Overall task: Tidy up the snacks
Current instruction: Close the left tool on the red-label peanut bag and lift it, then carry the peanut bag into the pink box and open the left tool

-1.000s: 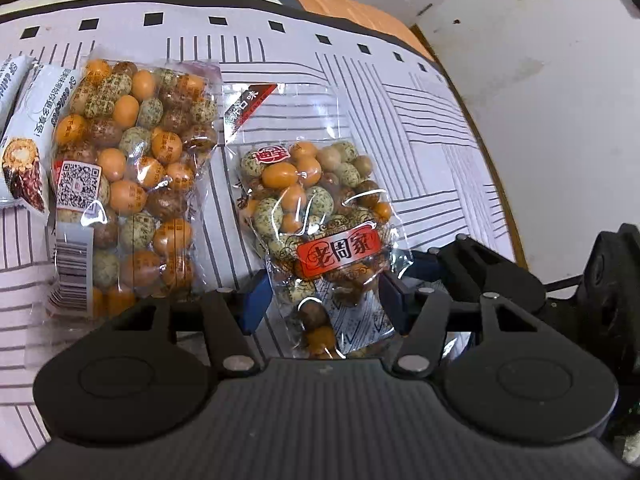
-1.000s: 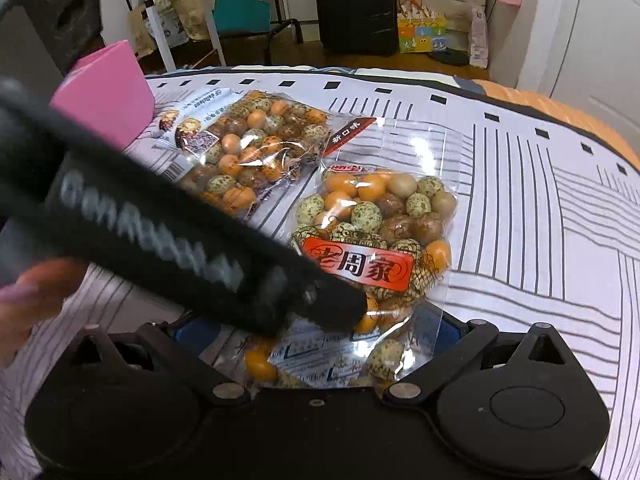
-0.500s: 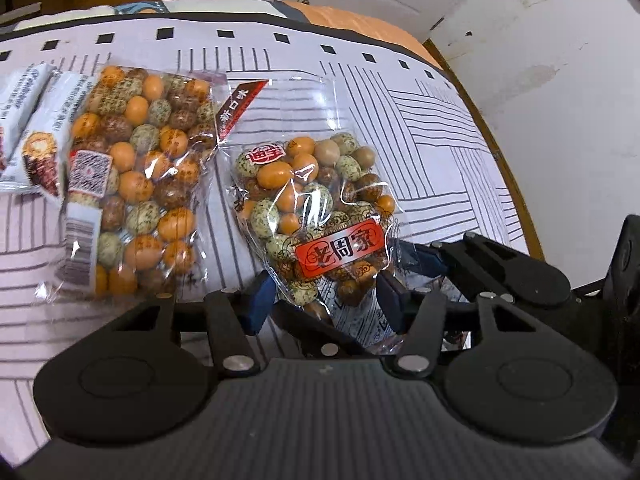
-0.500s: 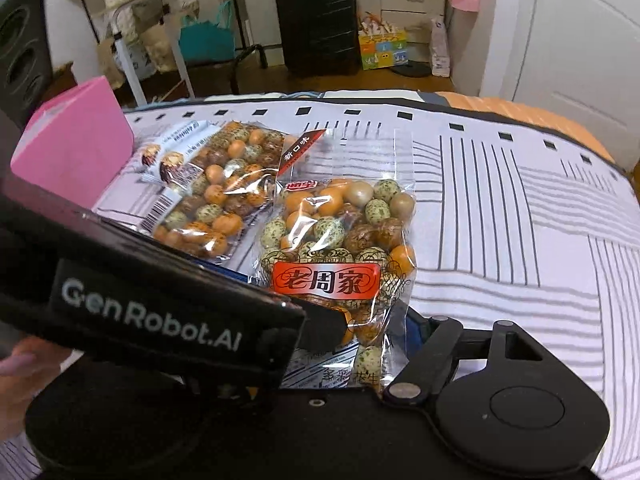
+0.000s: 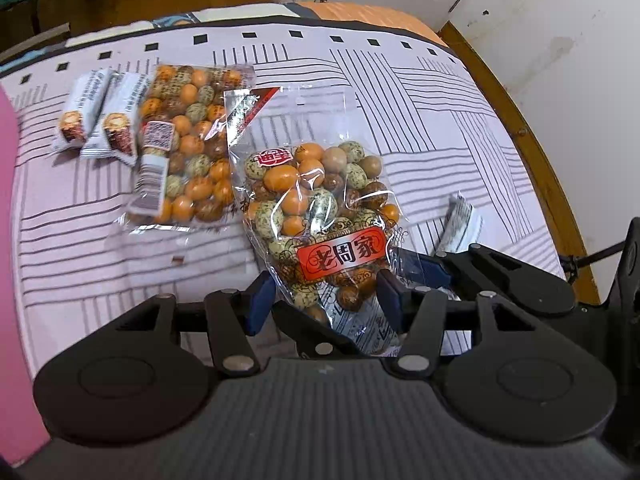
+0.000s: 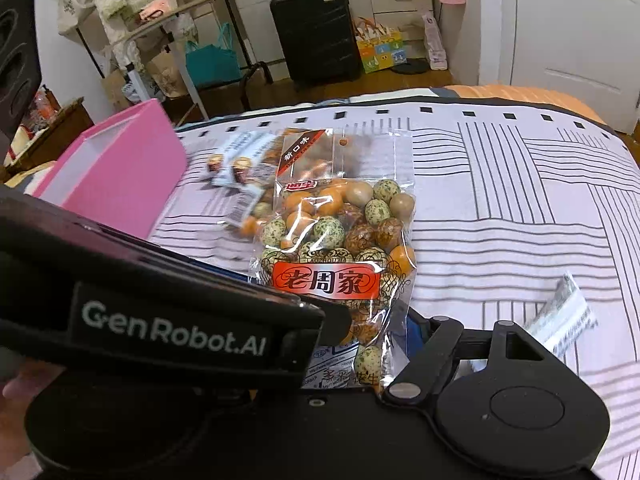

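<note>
Left wrist view: looks down steeply onto a bed [image 5: 460, 120] under a striped cover. Shows the left claw [image 5: 325, 300] closed on the lower end of a clear bag of coated peanuts [image 5: 320, 208], blue pads pressing its two side edges. Holds that bag with its long axis running straight out along the fingers, red label nearest, empty sealed top farthest, and apparently tilted up off the cover. Leaves a second peanut bag [image 5: 188, 152] lying flat to the left, just beside the held one, with two wrapped bars [image 5: 96, 116] beyond it and a lone wrapper [image 5: 460, 220] off to the right. Catches only a pink edge of the box [image 5: 8, 240] at the far left. Right wrist view: points down at the same bag from the other side, with the right claw [image 6: 352, 340] straddling the bag's bottom end. Shows one blue pad against the bag's right edge; hides the other pad behind the left claw's black body, so cannot tell whether this claw truly grips or merely brackets. Places the open pink box on the left, near the bag and on the left hand's side, a person's hand [image 6: 20, 384] low in that corner. Suggests, as a judgement, a carry leftward into the box, lengthwise, led by the left claw.
</note>
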